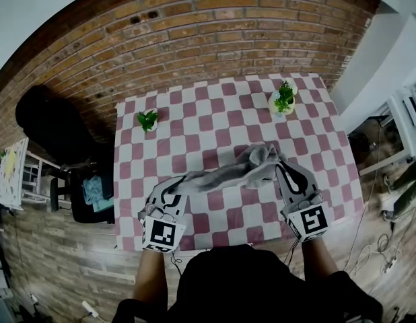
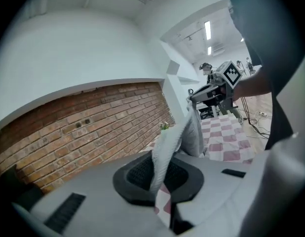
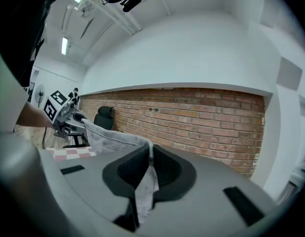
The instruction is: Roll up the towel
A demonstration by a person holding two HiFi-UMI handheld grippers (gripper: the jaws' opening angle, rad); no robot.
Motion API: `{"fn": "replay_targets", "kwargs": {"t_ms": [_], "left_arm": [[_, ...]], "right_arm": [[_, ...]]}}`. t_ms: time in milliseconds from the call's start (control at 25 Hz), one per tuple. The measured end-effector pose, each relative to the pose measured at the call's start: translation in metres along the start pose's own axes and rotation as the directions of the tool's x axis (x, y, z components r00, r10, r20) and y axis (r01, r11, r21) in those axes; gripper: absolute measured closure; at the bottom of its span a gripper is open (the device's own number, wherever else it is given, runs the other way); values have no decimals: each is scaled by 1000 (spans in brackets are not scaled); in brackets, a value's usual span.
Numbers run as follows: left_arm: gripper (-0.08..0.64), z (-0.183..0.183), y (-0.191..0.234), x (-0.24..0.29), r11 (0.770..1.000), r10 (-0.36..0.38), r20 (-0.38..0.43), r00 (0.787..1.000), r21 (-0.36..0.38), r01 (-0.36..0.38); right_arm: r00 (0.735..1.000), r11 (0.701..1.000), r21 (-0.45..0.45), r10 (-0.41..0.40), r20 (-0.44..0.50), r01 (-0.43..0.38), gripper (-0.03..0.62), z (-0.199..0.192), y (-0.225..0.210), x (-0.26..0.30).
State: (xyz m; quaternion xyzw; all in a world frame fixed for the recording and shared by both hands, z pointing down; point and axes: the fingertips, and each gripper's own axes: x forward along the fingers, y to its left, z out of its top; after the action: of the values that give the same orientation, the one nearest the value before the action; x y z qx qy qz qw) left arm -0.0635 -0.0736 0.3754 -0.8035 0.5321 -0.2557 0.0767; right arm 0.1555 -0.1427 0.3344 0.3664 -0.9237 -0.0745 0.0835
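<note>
- The jaws of the left gripper (image 2: 160,177) are pressed together on one end of the towel (image 2: 168,144); the grey cloth comes up out of the dark pads as a narrow folded strip
- The jaws of the right gripper (image 3: 148,171) are also closed on the towel, with a thin edge of the cloth pinched between the pads and a small flap hanging below them
- In the left gripper view the towel goes from the jaws up and across to the other gripper, which holds the far end beside its marker cube (image 2: 232,74)
- In the head view the towel is spread between the two grippers as a loose, wrinkled band, more bunched at the right end
- It is held over the near half of the table (image 1: 215,123), which has a cloth of red and white squares; whether the lowest part touches the cloth I cannot tell
- Two small green plants stand well apart at the far side of the table, one at the left (image 1: 148,120) and one at the right (image 1: 284,98)
- Behind the table is a brick wall (image 1: 194,32), and a black chair (image 1: 50,120) stands to the left of the table
</note>
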Motion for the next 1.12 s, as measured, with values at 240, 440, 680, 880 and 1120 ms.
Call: {"fn": "replay_targets", "kwargs": {"t_ms": [240, 440, 680, 880, 1120], "left_arm": [[554, -38, 8, 40, 983, -39, -3, 999, -178, 38], [554, -73, 27, 104, 993, -107, -154, 982, -59, 99], [554, -66, 80, 168, 995, -85, -232, 969, 27, 94], [554, -25, 149, 209, 996, -33, -224, 974, 74, 51], [548, 57, 240, 230, 970, 63, -254, 965, 242, 1]], "right_arm": [[996, 998, -54, 36, -84, -40, 568, -32, 2, 20], [989, 984, -159, 54, -136, -75, 568, -68, -18, 60], [989, 961, -269, 20, -148, -60, 568, -63, -61, 131], [994, 936, -352, -6, -113, -35, 568, -17, -111, 197], [996, 898, -438, -79, -46, 51, 568, 69, -188, 264]]}}
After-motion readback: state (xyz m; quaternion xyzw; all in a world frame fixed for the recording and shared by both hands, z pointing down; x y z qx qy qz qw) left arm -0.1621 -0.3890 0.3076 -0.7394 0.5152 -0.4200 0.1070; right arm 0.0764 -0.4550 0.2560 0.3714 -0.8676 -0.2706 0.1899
